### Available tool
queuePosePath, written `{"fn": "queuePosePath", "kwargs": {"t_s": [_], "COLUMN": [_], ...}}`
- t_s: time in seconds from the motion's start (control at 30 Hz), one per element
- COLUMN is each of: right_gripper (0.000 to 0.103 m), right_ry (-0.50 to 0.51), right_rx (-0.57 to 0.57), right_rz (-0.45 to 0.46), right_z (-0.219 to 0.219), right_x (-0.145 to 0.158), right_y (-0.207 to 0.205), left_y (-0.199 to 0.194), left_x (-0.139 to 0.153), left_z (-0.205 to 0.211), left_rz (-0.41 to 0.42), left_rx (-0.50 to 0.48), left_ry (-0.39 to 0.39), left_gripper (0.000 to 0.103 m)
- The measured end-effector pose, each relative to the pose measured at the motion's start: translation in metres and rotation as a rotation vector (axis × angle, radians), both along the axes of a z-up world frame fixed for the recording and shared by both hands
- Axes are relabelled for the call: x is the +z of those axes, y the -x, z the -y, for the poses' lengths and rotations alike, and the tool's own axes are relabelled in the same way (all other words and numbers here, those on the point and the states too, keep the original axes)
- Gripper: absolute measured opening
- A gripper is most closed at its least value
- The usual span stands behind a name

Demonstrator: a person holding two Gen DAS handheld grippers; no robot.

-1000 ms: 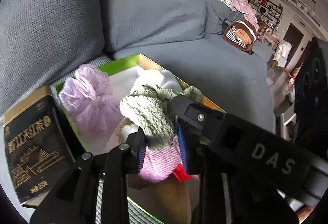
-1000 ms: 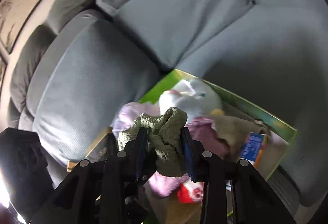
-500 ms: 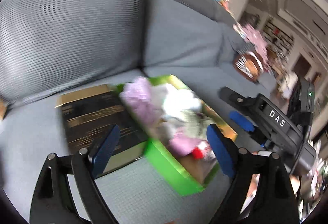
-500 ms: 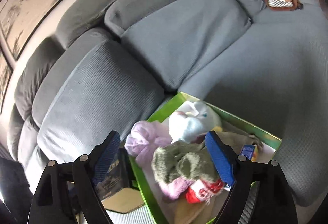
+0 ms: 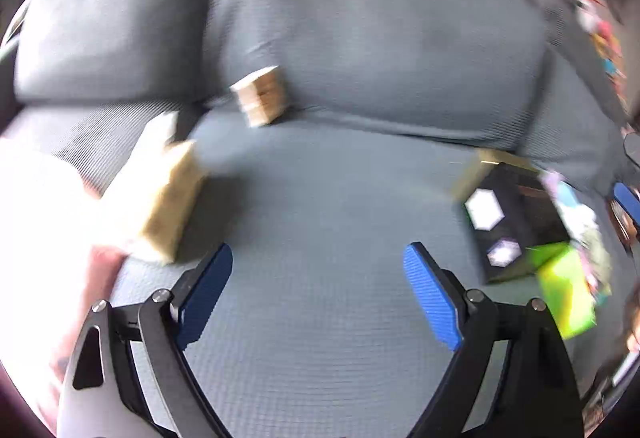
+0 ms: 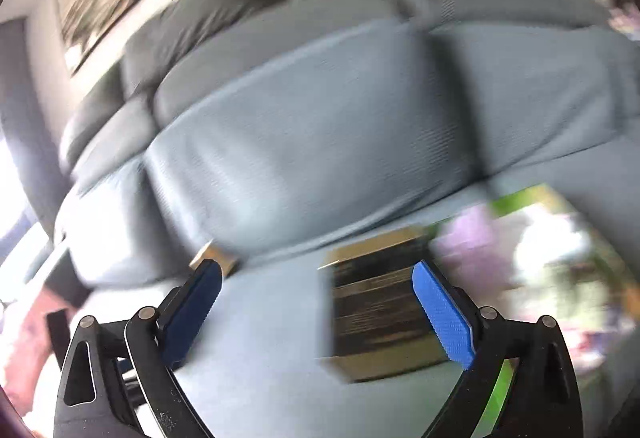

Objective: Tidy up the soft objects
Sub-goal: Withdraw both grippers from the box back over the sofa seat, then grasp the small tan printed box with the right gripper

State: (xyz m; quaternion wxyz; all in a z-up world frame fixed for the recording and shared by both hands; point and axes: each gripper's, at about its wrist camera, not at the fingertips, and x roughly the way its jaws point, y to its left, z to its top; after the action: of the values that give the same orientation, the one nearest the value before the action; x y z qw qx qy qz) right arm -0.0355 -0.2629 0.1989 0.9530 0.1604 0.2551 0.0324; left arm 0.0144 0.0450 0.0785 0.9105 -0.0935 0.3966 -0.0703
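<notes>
The green box with the soft things, a lilac pouf and a white plush, shows blurred at the right of the right wrist view. In the left wrist view the green box lies at the far right edge. My left gripper is open over bare grey sofa seat, holding nothing. My right gripper has its jaws opening wide, with nothing gripped. A black and gold box lies on the seat beyond its fingers.
A black and gold box stands beside the green one. Two tan blocks lie on the seat at the left, below the grey back cushions. A tan block shows by the right gripper's left finger. Both views are motion-blurred.
Both grippers let go of the green knitted cloth over the green box, opened wide and swung left. The box has slid to the right edge of both views.
</notes>
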Motion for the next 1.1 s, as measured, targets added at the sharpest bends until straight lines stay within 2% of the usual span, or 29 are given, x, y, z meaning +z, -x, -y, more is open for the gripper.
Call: {"fn": "queuePosePath", "kwargs": {"t_s": [0.07, 0.2, 0.3, 0.37, 0.47, 0.6, 0.7, 0.8, 0.83, 0.87, 0.9, 0.97, 1.0, 1.1], "right_gripper": [0.097, 0.097, 0.097, 0.097, 0.097, 0.097, 0.097, 0.095, 0.090, 0.072, 0.056, 0.044, 0.035, 0.029], "right_ry": [0.016, 0.146, 0.132, 0.096, 0.066, 0.109, 0.109, 0.159, 0.182, 0.236, 0.246, 0.183, 0.176, 0.116], "right_rx": [0.047, 0.159, 0.244, 0.235, 0.249, 0.193, 0.148, 0.138, 0.135, 0.118, 0.118, 0.134, 0.118, 0.173], "right_rz": [-0.074, -0.146, -0.191, -0.272, -0.277, -0.337, -0.378, -0.397, -0.397, -0.401, -0.403, -0.405, -0.411, -0.418], "right_z": [-0.041, -0.125, -0.172, -0.193, -0.221, -0.255, -0.266, -0.278, -0.282, -0.285, -0.285, -0.278, -0.273, -0.253], "right_x": [-0.010, -0.027, -0.046, -0.066, -0.087, -0.120, -0.133, -0.140, -0.140, -0.142, -0.144, -0.143, -0.142, -0.133], "right_y": [-0.036, -0.115, -0.178, -0.219, -0.256, -0.302, -0.323, -0.337, -0.339, -0.340, -0.340, -0.334, -0.328, -0.302], "left_y": [-0.008, -0.016, -0.022, -0.025, -0.034, -0.038, -0.040, -0.047, -0.048, -0.048, -0.049, -0.051, -0.052, -0.049], "left_x": [-0.007, -0.008, -0.011, -0.014, -0.016, -0.016, -0.017, -0.016, -0.015, -0.015, -0.015, -0.018, -0.018, -0.018], "left_z": [-0.025, -0.057, -0.079, -0.097, -0.112, -0.122, -0.128, -0.126, -0.125, -0.124, -0.122, -0.121, -0.120, -0.118], "left_rz": [-0.041, -0.011, -0.023, -0.044, -0.079, -0.093, -0.100, -0.092, -0.087, -0.086, -0.089, -0.100, -0.106, -0.104], "left_rx": [0.068, 0.186, 0.231, 0.275, 0.275, 0.274, 0.293, 0.281, 0.275, 0.270, 0.262, 0.264, 0.270, 0.268], "left_ry": [-0.006, -0.036, -0.080, -0.040, 0.035, 0.071, 0.116, 0.173, 0.187, 0.189, 0.179, 0.150, 0.139, 0.141], "left_gripper": [0.087, 0.087, 0.087, 0.087, 0.087, 0.087, 0.087, 0.087, 0.087, 0.087, 0.087, 0.087, 0.087, 0.087]}}
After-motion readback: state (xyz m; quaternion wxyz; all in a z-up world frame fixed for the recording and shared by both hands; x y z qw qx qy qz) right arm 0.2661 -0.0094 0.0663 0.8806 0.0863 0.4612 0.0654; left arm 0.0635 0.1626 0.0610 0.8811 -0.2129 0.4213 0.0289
